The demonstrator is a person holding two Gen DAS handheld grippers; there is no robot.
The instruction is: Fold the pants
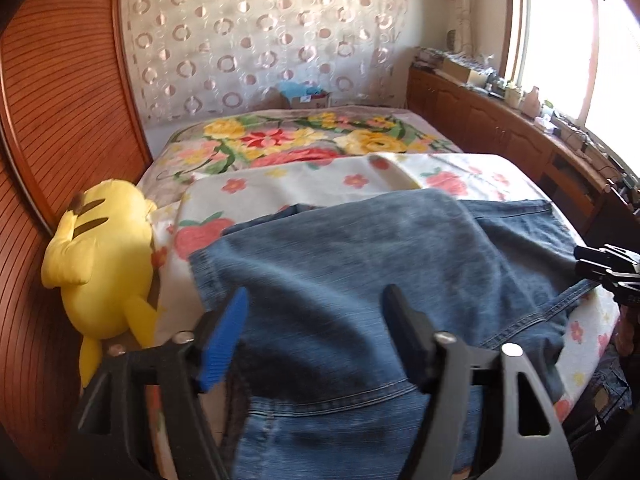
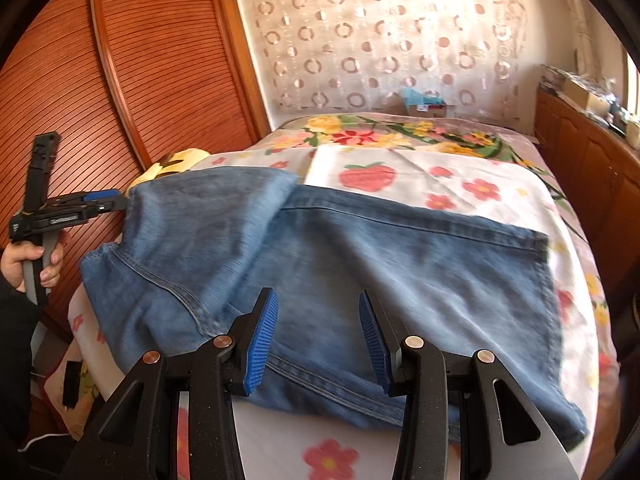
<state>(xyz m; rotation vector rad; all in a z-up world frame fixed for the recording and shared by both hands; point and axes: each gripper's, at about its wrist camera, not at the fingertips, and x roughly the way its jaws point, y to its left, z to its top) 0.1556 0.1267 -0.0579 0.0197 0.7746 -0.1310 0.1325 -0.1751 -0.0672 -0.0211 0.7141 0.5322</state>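
left gripper (image 1: 316,320) released, jaws wide over the jeans (image 1: 360,280) | right gripper (image 2: 318,332) parted, holding nothing, denim just ahead on the bed (image 2: 460,184) | risk: loose folded layer could slide open if either finger (image 2: 264,336) snags a seam.

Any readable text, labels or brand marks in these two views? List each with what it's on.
No text can be read.
Left gripper: white lettering on its black body, too blurred to read.
Small cardboard box with a label at the far end of the bed: print too small to read.
Blue denim jeans: no label visible.
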